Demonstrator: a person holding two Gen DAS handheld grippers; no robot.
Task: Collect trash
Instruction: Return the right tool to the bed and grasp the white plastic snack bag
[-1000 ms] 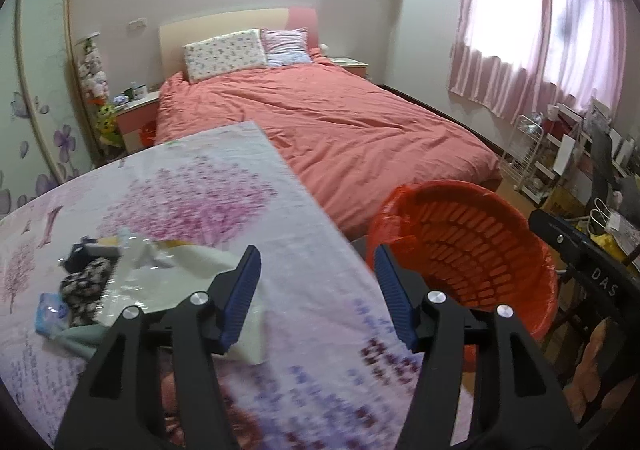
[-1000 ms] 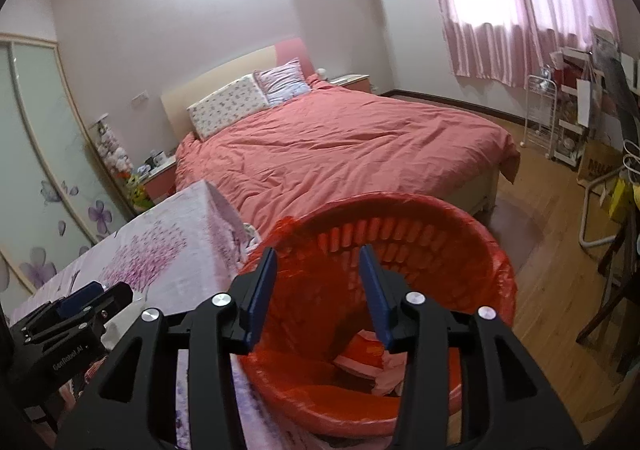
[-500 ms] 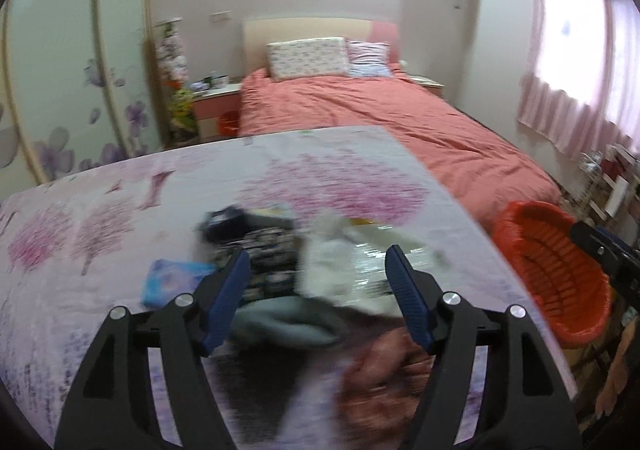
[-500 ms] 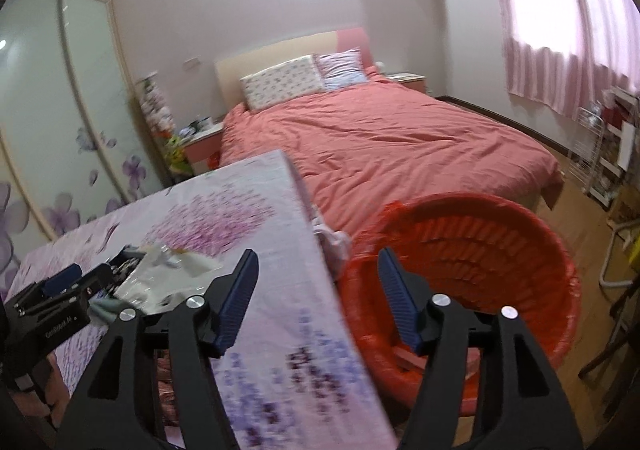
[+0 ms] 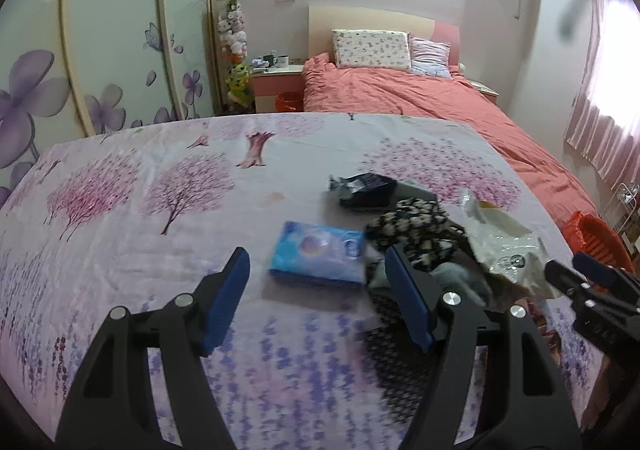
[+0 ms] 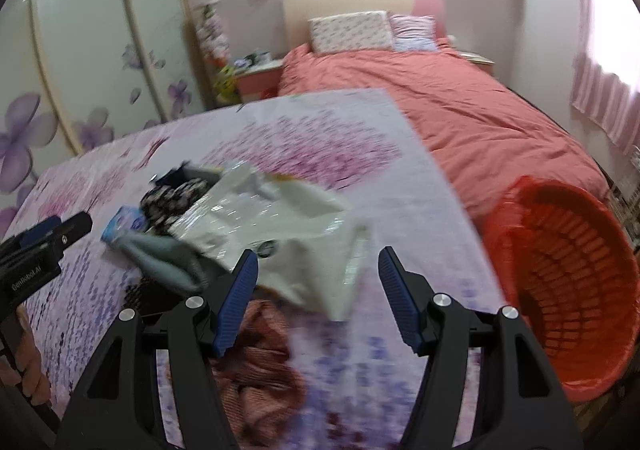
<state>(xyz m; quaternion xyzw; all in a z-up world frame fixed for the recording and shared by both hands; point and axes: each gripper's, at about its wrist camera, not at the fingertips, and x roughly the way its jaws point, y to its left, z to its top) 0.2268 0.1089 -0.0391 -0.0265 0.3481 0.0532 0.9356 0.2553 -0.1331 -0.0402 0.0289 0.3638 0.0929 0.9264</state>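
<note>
A heap of items lies on the floral tablecloth (image 5: 160, 210): a blue tissue pack (image 5: 318, 253), a black floral cloth (image 5: 412, 228), a dark wrapper (image 5: 364, 189), a grey cloth (image 6: 160, 254) and a clear-and-white plastic bag (image 6: 280, 218). My left gripper (image 5: 316, 302) is open and empty, just short of the tissue pack. My right gripper (image 6: 316, 292) is open and empty, over the near edge of the plastic bag (image 5: 508, 246). The red trash basket (image 6: 568, 278) stands off the table's right side (image 5: 596, 234).
A reddish-brown knitted cloth (image 6: 256, 362) lies on the table under my right gripper. A bed with a salmon cover (image 5: 420, 102) stands beyond the table. A wardrobe with flower-print doors (image 5: 100, 50) fills the left. Pink curtains (image 5: 600, 122) hang at the right.
Both grippers swung left, away from the red basket and toward the heap on the table. The right gripper's jaws opened wider; it left the basket's mouth and now hangs over the plastic bag.
</note>
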